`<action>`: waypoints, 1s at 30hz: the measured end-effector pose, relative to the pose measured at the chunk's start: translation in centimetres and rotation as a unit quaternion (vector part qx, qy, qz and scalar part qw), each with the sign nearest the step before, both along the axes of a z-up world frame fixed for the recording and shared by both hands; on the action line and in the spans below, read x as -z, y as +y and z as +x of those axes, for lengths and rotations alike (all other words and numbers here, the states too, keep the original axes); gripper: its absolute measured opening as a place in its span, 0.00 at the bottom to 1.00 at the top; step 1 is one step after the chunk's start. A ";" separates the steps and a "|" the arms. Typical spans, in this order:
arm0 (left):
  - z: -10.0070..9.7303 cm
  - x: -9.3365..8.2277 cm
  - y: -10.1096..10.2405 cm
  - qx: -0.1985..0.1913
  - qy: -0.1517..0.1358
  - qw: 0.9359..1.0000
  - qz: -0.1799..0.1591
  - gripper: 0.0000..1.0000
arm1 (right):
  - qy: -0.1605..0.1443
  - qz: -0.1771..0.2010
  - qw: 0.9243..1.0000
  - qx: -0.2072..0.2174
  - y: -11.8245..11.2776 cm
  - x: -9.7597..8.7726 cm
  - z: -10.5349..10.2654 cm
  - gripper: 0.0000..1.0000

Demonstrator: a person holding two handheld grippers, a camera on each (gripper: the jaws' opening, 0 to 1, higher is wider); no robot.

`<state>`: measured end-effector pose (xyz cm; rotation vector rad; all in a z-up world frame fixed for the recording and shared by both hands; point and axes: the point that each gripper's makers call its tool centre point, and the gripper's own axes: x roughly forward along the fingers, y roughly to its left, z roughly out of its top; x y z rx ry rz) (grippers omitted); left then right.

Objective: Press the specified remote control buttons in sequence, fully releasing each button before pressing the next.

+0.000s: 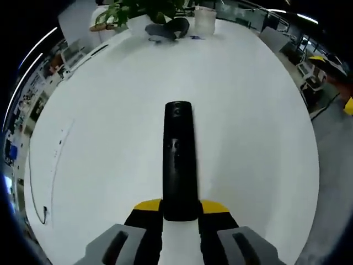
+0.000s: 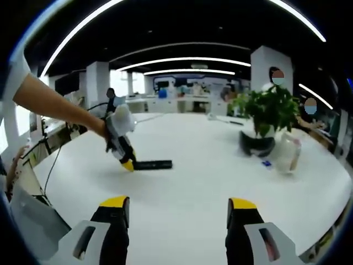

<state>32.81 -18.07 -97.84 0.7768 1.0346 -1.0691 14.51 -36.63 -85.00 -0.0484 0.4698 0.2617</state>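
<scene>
L cam close over remote [image 1: 179, 160]; R cam further back, sharing table [image 2: 209, 182].

remote [image 1: 179, 160] near end: hidden between the left gripper's [image 1: 180, 212] yellow tips
remote buttons: too blurred to tell apart
left gripper body: cut off by the bottom edge
right gripper [image 2: 179, 212] body: cut off by the bottom edge
plant [image 1: 135, 11]: top cut off
jar [image 2: 287, 153]: blurred, contents unclear

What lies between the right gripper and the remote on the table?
Bare white table separates the open right gripper from the remote, which the left gripper holds, in the right gripper view.
</scene>
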 end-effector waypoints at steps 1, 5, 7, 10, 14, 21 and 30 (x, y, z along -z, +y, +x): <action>0.0 0.0 0.0 -0.001 0.000 1.000 -0.001 0.23 | -0.001 0.000 1.000 0.000 0.0 0.0 0.0 0.70; -0.2 0.0 -0.1 -0.003 0.000 1.000 0.003 0.23 | -0.002 0.001 1.000 0.000 0.0 -0.1 0.0 0.70; -0.2 0.0 0.0 -0.003 -0.001 1.000 0.005 0.23 | -0.001 0.002 1.000 0.000 0.0 0.0 -0.1 0.70; -0.4 0.0 -0.1 -0.005 0.000 1.000 0.006 0.23 | -0.001 0.003 1.000 0.001 0.0 -0.1 -0.1 0.69; -0.9 0.0 -0.2 -0.001 0.002 1.000 0.010 0.23 | 0.001 0.003 1.000 -0.001 0.0 0.0 -0.1 0.69; -1.9 0.0 -0.3 0.006 0.005 1.000 0.015 0.23 | 0.000 0.005 1.000 -0.001 0.1 -0.1 -0.1 0.69; -3.5 0.0 -0.5 0.009 0.005 1.000 0.017 0.23 | -0.002 0.010 1.000 -0.004 0.2 -0.2 -0.2 0.69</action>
